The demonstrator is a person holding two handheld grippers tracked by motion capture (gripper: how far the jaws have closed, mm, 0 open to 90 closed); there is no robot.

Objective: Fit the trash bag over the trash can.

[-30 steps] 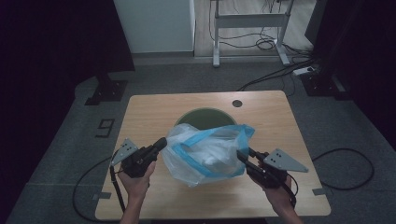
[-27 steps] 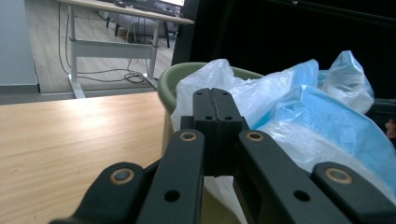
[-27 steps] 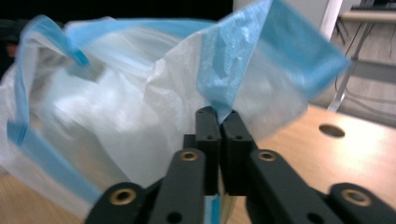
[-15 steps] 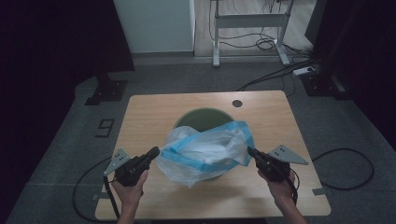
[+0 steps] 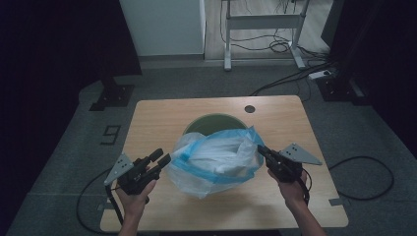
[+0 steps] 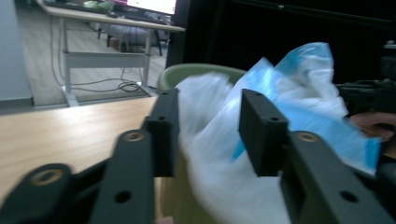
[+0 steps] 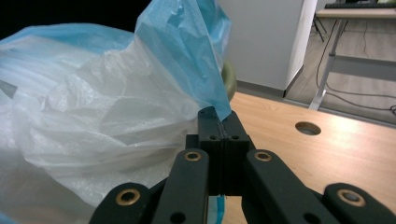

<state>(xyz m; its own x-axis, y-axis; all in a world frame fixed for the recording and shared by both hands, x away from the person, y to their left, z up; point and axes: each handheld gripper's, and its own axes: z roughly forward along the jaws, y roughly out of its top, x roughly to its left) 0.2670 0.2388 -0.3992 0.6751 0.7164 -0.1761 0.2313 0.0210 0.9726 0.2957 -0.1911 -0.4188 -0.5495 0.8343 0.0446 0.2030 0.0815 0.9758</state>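
A white plastic bag (image 5: 216, 160) with a blue rim lies bunched over a green round bin (image 5: 211, 123) on the wooden table (image 5: 162, 118). My left gripper (image 5: 162, 158) stands open just left of the bag; its jaws have just been opening and nothing is pinched between them. In the left gripper view the bag (image 6: 299, 93) and the bin (image 6: 196, 72) show beyond the left gripper (image 6: 210, 121). My right gripper (image 5: 260, 150) is shut on the bag's blue edge at the right side. In the right gripper view, the right gripper (image 7: 223, 116) pinches that blue rim (image 7: 187, 51).
A round hole (image 5: 250, 108) sits in the table's far right part. Bare wood lies in front of the bag and at both sides. Beyond the table stand a desk frame (image 5: 263, 22) and cables (image 5: 295, 73) on the floor.
The left gripper has opened and let go of the bag's left edge. The bag, stretched wide half a second ago, has slackened. The right gripper still holds its edge.
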